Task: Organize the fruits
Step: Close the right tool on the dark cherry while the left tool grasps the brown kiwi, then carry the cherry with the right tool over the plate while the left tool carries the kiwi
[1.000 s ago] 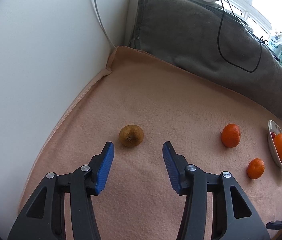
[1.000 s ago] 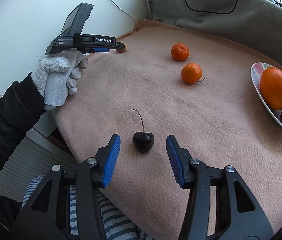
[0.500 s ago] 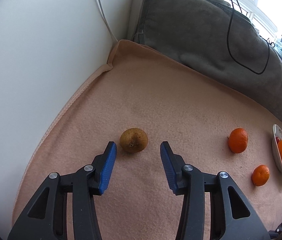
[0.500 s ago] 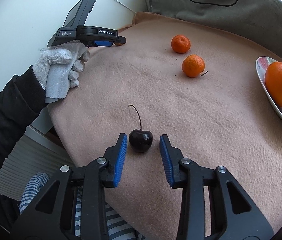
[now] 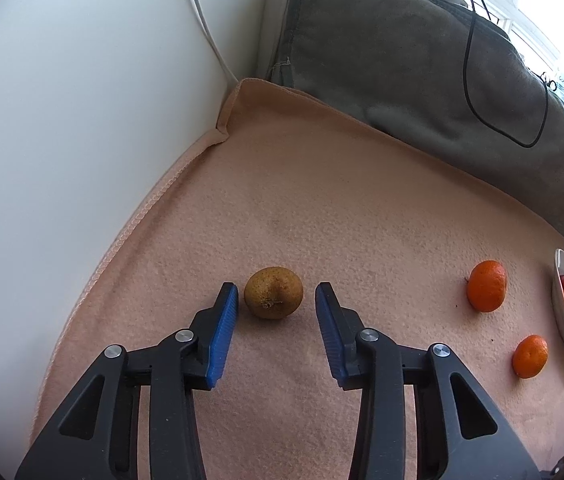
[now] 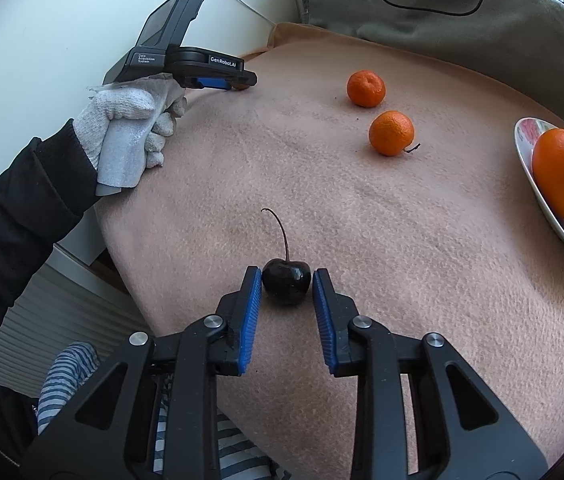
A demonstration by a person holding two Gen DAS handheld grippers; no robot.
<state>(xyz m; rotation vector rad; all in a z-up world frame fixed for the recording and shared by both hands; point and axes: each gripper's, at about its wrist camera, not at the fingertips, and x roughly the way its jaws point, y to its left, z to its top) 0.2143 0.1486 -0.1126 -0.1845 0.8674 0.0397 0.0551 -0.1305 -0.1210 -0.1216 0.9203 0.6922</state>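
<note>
with the right claw [image 6: 286, 280] pinching the cherry [image 6: 286, 286] near the blanket's [image 6: 401, 240] front edge, squeeze gently, while the left claw [image 5: 276, 300], apart, centres round the kiwi [image 5: 273, 292].

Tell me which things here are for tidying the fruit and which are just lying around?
For the job: brown fruit between the open left jaws; dark cherry between the right jaws; two tangerines; plate holding a big orange.

Just lying about: grey cushion, black cable, peach blanket.
</note>
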